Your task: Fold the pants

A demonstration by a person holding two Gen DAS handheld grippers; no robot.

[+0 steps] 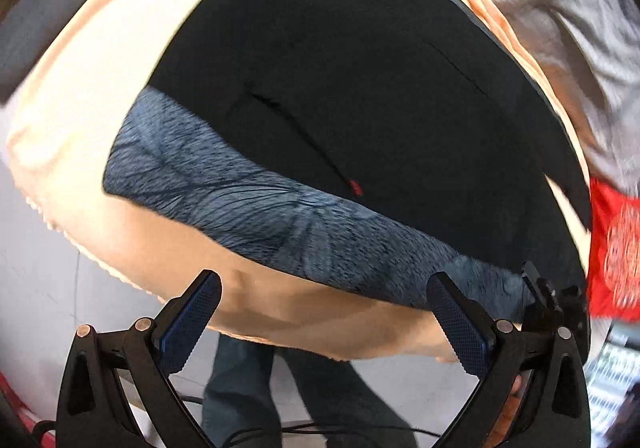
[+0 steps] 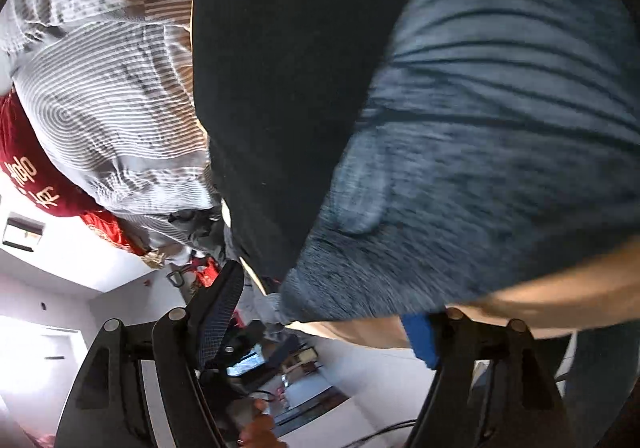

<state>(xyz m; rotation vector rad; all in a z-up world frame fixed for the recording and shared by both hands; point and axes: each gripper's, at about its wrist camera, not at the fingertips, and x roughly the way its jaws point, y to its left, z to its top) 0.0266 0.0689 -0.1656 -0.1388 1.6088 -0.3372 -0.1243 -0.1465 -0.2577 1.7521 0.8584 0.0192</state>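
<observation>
Black pants with a heathered blue-grey elastic waistband lie spread flat on a peach-coloured cloth-covered surface, waistband edge nearest the person, legs running off toward 12 o'clock. Left gripper, black frame with blue textured pads, hangs over the near edge of the surface at 6 o'clock of the waistband, jaws spread wide, nothing between the pads, no contact with fabric. Right gripper sits at the waistband's corner, at 3 o'clock along the band from the left one; jaws partly apart, waistband corner lies between them, right pad hidden under the fabric, so cannot tell if the pads press on it. Grey-and-white striped cloth pile lies at 10 o'clock of the pants in the right wrist view, red fabric with gold lettering beside it. Person's dark jeans show below the surface edge.
</observation>
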